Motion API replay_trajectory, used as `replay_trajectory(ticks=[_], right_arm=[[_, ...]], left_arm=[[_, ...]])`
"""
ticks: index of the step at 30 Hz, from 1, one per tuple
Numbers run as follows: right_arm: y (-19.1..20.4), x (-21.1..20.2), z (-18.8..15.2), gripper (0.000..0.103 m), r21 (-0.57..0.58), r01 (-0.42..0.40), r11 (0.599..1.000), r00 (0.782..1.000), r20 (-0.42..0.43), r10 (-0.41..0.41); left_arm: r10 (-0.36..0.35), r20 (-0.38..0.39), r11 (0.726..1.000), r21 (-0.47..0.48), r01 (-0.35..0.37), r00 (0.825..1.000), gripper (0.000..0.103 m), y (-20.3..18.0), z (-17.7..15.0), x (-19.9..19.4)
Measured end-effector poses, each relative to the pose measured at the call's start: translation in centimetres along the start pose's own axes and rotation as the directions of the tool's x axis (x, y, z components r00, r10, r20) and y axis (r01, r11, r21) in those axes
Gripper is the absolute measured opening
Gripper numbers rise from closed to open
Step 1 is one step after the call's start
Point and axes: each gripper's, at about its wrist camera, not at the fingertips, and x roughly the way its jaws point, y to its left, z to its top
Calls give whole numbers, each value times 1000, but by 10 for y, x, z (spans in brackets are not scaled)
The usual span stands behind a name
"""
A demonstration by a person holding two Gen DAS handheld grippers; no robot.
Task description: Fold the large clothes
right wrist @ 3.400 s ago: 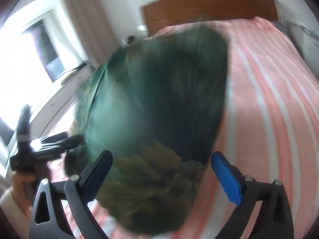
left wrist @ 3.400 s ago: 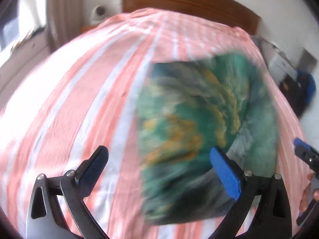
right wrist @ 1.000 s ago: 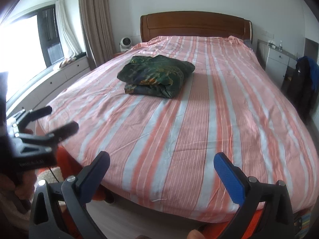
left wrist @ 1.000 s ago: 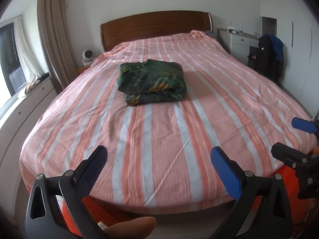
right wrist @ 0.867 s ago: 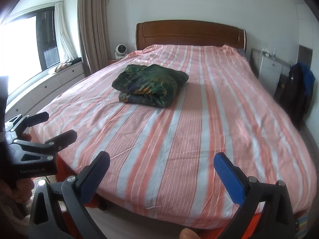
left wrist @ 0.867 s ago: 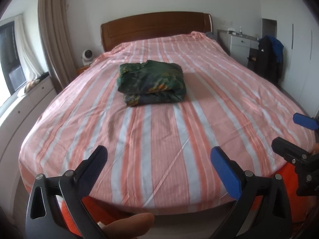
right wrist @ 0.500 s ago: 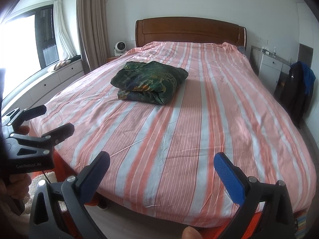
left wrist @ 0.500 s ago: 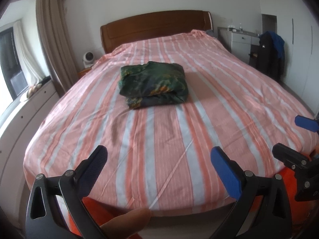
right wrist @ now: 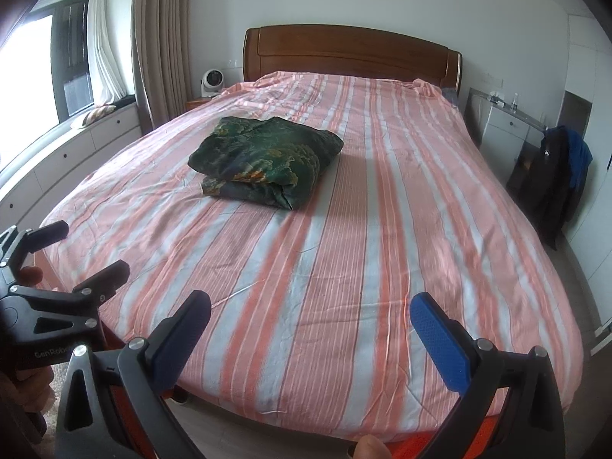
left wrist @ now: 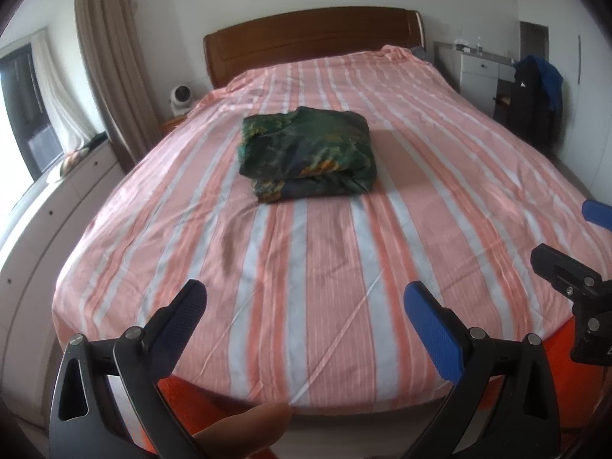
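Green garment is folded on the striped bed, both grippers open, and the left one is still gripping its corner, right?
Not quite. The left gripper grips nothing: both wrist views show it open at the foot of the bed, apart from the folded green garment. The right gripper is open too.

Dark green garment (left wrist: 306, 151) with orange-gold print on a bedsheet (left wrist: 344, 267) striped salmon-pink and white.

A home bedroom: striped bed (left wrist: 344, 252), wooden headboard (left wrist: 310, 44), curtains (right wrist: 160, 38).
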Motion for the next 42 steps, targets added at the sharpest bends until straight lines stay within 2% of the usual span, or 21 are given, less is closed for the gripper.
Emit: replay_trajectory(ticks=[8, 16, 42], right_arm=[[6, -4, 5, 103, -26, 27, 999, 1000, 11, -27], [5, -10, 15, 103, -41, 69, 997, 997, 47, -67], [9, -11, 21, 103, -50, 72, 996, 996, 56, -69]], left_arm=[[-5, 1, 1000, -12, 5, 1000, 103, -2, 7, -1], [5, 47, 1000, 0, -5, 999, 103, -2, 20, -11], [22, 49, 1000, -1, -22, 999, 103, 0, 24, -9]])
